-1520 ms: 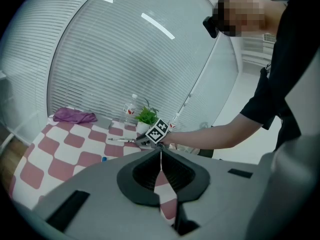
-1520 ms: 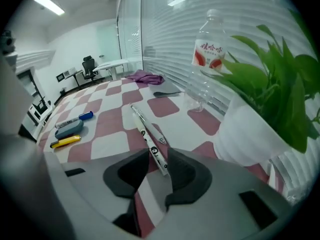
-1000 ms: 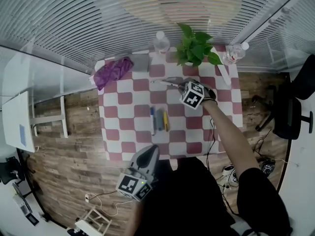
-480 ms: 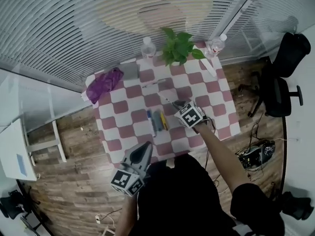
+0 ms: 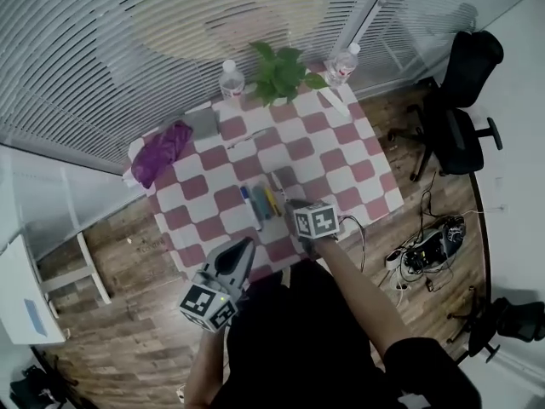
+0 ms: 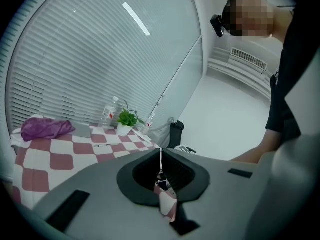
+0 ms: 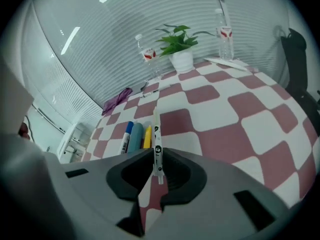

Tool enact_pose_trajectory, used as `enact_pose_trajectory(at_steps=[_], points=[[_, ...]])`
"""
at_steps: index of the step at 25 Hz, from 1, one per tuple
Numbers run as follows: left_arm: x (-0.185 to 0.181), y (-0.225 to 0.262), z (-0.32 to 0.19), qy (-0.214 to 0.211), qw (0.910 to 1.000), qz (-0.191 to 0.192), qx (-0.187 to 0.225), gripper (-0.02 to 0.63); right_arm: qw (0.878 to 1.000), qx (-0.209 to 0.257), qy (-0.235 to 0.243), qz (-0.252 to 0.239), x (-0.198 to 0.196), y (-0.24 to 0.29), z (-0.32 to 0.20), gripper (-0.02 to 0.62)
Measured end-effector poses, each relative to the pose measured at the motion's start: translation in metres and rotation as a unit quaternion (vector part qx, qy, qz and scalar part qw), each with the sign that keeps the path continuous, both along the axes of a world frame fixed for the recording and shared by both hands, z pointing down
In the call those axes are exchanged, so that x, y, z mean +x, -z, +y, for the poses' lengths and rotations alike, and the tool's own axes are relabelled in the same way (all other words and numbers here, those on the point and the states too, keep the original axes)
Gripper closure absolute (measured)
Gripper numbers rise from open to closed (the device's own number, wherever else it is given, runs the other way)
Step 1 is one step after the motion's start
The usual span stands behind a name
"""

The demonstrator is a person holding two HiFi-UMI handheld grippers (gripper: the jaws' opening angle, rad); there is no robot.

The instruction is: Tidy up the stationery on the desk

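Three markers lie side by side on the checkered table [image 5: 341, 156]: blue [image 7: 126, 136], grey-blue [image 7: 136, 135] and yellow [image 7: 147, 136], also seen in the head view as a row [image 5: 260, 201]. My right gripper [image 7: 156, 159] is shut on a thin white pen with black marks [image 7: 157, 134], which points away over the table just right of the yellow marker. In the head view the right gripper [image 5: 295, 204] is over the table's near edge. Another pen [image 7: 150, 93] lies farther back. My left gripper [image 5: 245, 250] hangs shut and empty off the near edge.
A purple cloth [image 5: 162, 152] and a grey pad [image 5: 204, 124] lie at the far left. Along the back stand a potted plant [image 5: 277, 71] and two water bottles [image 5: 228, 79] [image 5: 341, 62], with a white strip [image 7: 227, 60] beside them. An office chair [image 5: 460, 100] and floor cables [image 5: 426, 250] are on the right.
My right gripper has come from the far side of the table back to the near edge with the white pen, beside the markers. The left gripper stayed low and shut.
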State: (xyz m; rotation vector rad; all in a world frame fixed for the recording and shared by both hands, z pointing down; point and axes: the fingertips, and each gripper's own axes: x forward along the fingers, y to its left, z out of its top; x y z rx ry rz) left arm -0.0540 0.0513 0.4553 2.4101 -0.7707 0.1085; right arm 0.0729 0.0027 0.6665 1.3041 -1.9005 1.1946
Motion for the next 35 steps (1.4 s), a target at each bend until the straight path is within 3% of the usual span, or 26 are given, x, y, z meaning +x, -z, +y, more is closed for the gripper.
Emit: enact_pose_trajectory(at_steps=[7,14,28,35], points=[[-0.007,-0.007,0.014,-0.020,0.9997,-0.008,-0.011,0.572,0.999,-0.017,-0.033,0.013,-0.005,-0.015,0.007,0.522],[-0.024,-0.012,0.011,-0.001,0.9998,-0.014,-0.015,0.572,0.998,-0.024,-0.046,0.024,-0.004,-0.025,0.004,0.515],[-0.009,-0.021,0.005,-0.008,0.9995,-0.017,-0.024,0.572,0.999,-0.017,-0.032,-0.008,-0.001,-0.015,0.012,0.488],[0.008,-0.030,-0.004,-0.015,0.9991,-0.028,-0.028,0.572,1.000,0.002,0.000,-0.024,-0.002,-0.002,0.027,0.489]])
